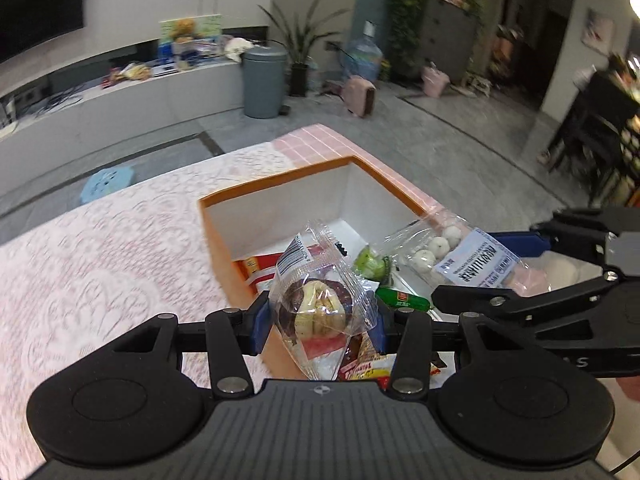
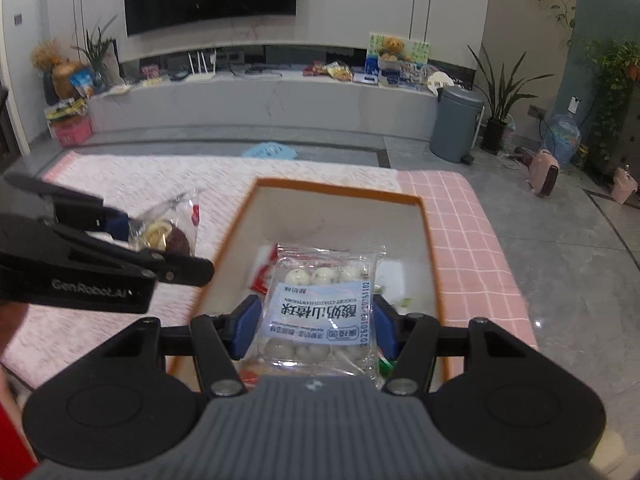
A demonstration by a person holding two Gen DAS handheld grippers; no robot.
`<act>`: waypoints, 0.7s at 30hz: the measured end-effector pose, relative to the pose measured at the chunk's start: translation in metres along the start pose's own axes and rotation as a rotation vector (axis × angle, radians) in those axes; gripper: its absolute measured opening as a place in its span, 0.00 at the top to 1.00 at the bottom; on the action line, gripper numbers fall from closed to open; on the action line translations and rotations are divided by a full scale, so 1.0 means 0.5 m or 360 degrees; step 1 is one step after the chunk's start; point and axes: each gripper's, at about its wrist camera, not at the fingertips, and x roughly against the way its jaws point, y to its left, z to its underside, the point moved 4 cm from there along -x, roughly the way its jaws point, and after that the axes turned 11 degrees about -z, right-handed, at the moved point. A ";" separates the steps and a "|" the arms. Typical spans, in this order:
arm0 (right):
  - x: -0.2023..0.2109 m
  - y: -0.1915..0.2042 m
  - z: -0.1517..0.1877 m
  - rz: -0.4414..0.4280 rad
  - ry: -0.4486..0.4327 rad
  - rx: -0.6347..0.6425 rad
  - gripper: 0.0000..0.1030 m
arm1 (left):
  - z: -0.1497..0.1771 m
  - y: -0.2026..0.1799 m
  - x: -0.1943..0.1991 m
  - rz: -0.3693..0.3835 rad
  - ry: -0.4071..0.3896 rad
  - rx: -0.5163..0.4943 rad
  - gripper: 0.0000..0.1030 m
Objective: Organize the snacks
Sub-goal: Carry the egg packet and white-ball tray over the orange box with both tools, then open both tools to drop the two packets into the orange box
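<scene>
Clamping snack packets above the orange box [image 2: 340, 190]: left gripper [image 1: 320, 316] pastry; right gripper [image 2: 316, 326] hawthorn balls.

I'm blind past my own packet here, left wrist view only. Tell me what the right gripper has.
Observer: The right gripper is shut on a clear packet of white balls with a blue label.
Operator: Give me its position over the box.
Observer: It hangs above the orange box, inside the rim.
Operator: Report where my packet sits from that side.
Observer: The left gripper holds the pastry packet left of the box, over the pink tablecloth.
</scene>
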 end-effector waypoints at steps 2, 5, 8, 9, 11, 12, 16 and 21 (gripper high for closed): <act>-0.019 -0.015 0.003 0.0020 0.0045 0.0030 0.44 | -0.003 -0.016 -0.018 -0.0004 0.0017 -0.0063 0.48; -0.051 -0.032 0.006 0.0026 0.0110 0.0083 0.44 | 0.001 -0.027 -0.044 0.0002 0.0048 -0.0141 0.48; -0.082 -0.042 0.008 0.0022 0.0160 0.0141 0.44 | 0.004 -0.035 -0.075 -0.0007 0.0086 -0.0214 0.48; -0.091 -0.043 0.008 0.0021 0.0174 0.0156 0.44 | 0.007 -0.040 -0.082 -0.0013 0.0096 -0.0238 0.48; -0.112 -0.047 0.008 0.0014 0.0207 0.0180 0.44 | 0.010 -0.043 -0.102 -0.0017 0.0110 -0.0279 0.48; -0.121 -0.049 0.007 0.0011 0.0226 0.0199 0.44 | 0.011 -0.044 -0.111 -0.0015 0.0121 -0.0292 0.48; -0.158 -0.048 0.007 -0.0005 0.0284 0.0266 0.44 | 0.014 -0.049 -0.132 -0.0014 0.0149 -0.0340 0.48; -0.184 -0.046 0.009 -0.0018 0.0338 0.0303 0.44 | 0.019 -0.051 -0.160 -0.0044 0.0190 -0.0382 0.47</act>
